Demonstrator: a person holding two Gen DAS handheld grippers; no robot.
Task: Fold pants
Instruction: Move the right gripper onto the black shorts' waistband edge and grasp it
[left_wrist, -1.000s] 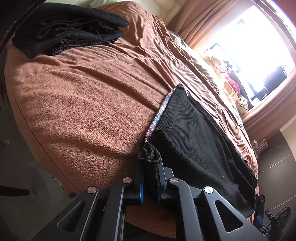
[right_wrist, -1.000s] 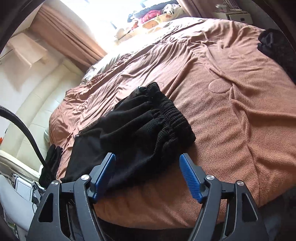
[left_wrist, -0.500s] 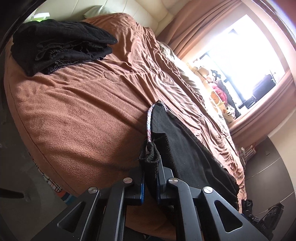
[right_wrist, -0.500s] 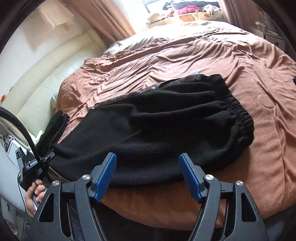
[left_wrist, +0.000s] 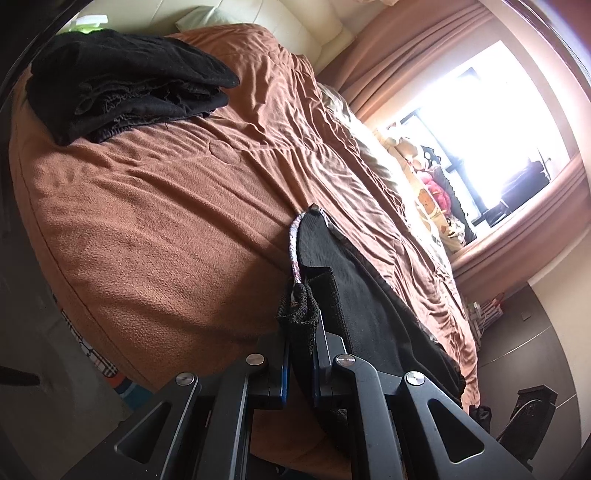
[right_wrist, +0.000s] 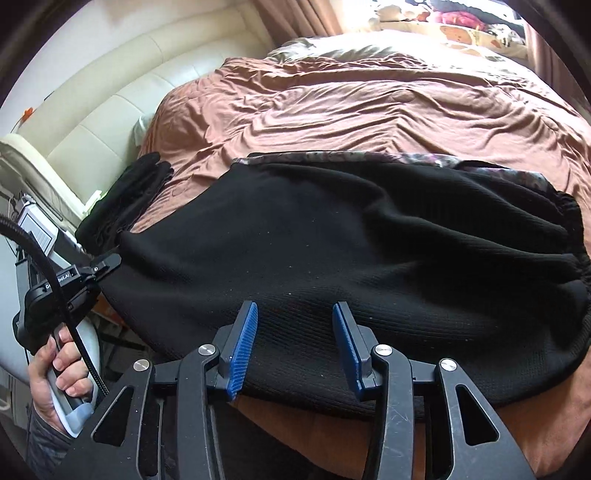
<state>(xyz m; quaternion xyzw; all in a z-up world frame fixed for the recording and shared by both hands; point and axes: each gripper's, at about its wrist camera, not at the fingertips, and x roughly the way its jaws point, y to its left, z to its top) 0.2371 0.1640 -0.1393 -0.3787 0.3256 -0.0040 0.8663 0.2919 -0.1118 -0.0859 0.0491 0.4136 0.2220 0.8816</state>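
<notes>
Black pants (right_wrist: 332, 240) lie lengthwise along the near edge of the brown blanket (right_wrist: 369, 96), with the elastic waistband on the right. My right gripper (right_wrist: 295, 350) hovers over their near edge around mid-length. Its blue pads (right_wrist: 243, 350) are closing, with black fabric showing between them but not pinched. In the left wrist view, my left gripper (left_wrist: 299, 354) is shut on the bunched leg end of the pants (left_wrist: 369, 314), lifted slightly off the bed. The right wrist view also shows the left gripper (right_wrist: 110, 263) at the pants' left end, held by a hand (right_wrist: 62, 362).
A stack of folded black clothes (left_wrist: 122, 92) sits at the bed's far corner, also seen as the stack (right_wrist: 125, 199) by the cream headboard (right_wrist: 110, 110). Soft toys (left_wrist: 428, 177) line the bright window. Dark floor lies below the bed edge.
The right gripper swept left along the pants from the waistband to mid-length, and its jaws narrowed. The left gripper rose slightly, still holding the leg end.
</notes>
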